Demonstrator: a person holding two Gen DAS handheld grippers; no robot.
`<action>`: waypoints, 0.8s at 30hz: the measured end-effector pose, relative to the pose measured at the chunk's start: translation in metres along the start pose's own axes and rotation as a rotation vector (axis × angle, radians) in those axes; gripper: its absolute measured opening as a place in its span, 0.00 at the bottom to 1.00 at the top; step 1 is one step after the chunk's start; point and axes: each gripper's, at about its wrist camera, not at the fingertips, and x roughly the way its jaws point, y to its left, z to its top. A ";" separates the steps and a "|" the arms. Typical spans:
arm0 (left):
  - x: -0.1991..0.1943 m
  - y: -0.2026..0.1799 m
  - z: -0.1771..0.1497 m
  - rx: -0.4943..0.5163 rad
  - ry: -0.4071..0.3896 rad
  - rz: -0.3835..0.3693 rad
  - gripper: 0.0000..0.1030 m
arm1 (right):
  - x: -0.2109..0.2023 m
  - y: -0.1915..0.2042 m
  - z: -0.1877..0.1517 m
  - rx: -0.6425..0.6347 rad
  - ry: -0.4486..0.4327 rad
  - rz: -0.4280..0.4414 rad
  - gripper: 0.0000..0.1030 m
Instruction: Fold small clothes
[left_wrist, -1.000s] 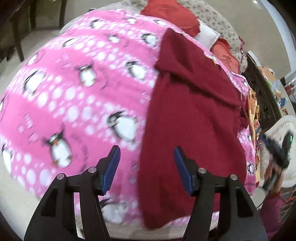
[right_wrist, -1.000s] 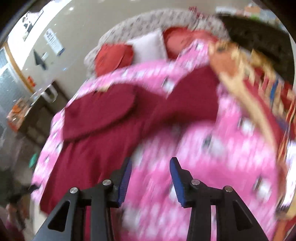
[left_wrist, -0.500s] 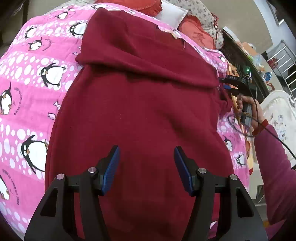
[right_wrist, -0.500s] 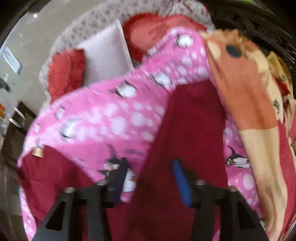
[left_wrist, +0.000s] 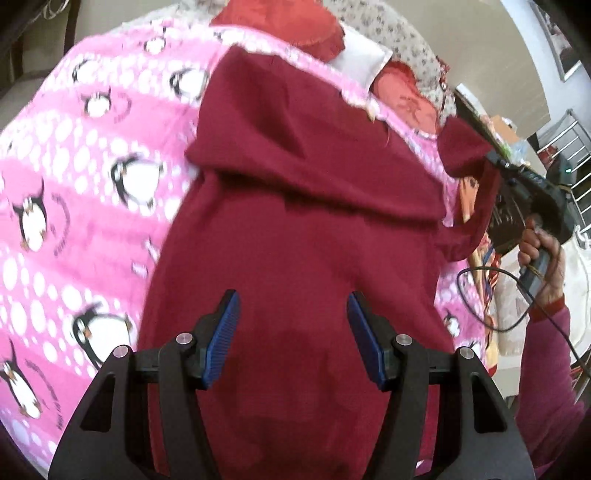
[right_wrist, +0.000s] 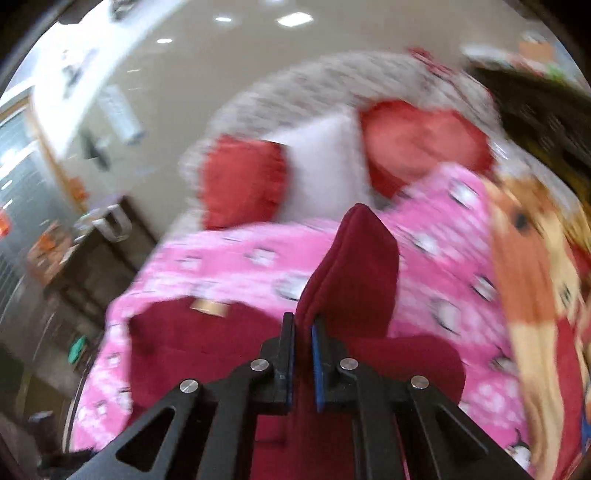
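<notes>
A dark red garment (left_wrist: 295, 221) lies spread over a pink penguin-print blanket (left_wrist: 92, 166), its far part folded into a band across the body. Open blanket shows to its left; pillows (right_wrist: 317, 166) crowd the far edge, and an orange patterned cloth (right_wrist: 528, 258) borders the right side. The left gripper (left_wrist: 291, 332) hangs above the garment's near half, jaws about half apart and holding nothing. The right gripper (right_wrist: 303, 336) has just been closing and now pinches the garment's sleeve (right_wrist: 354, 266), lifted clear of the blanket, gripped by a hand (left_wrist: 543, 258). Print on the blanket is too blurred to read.
</notes>
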 end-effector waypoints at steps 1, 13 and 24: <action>-0.001 -0.001 0.002 -0.001 -0.011 -0.001 0.58 | 0.001 0.023 0.001 -0.039 -0.007 0.050 0.07; 0.011 0.008 0.045 -0.026 -0.043 0.008 0.60 | 0.105 0.108 -0.108 -0.185 0.317 0.193 0.20; 0.058 -0.019 0.125 0.000 -0.103 -0.054 0.65 | 0.019 0.062 -0.117 -0.051 0.190 0.195 0.47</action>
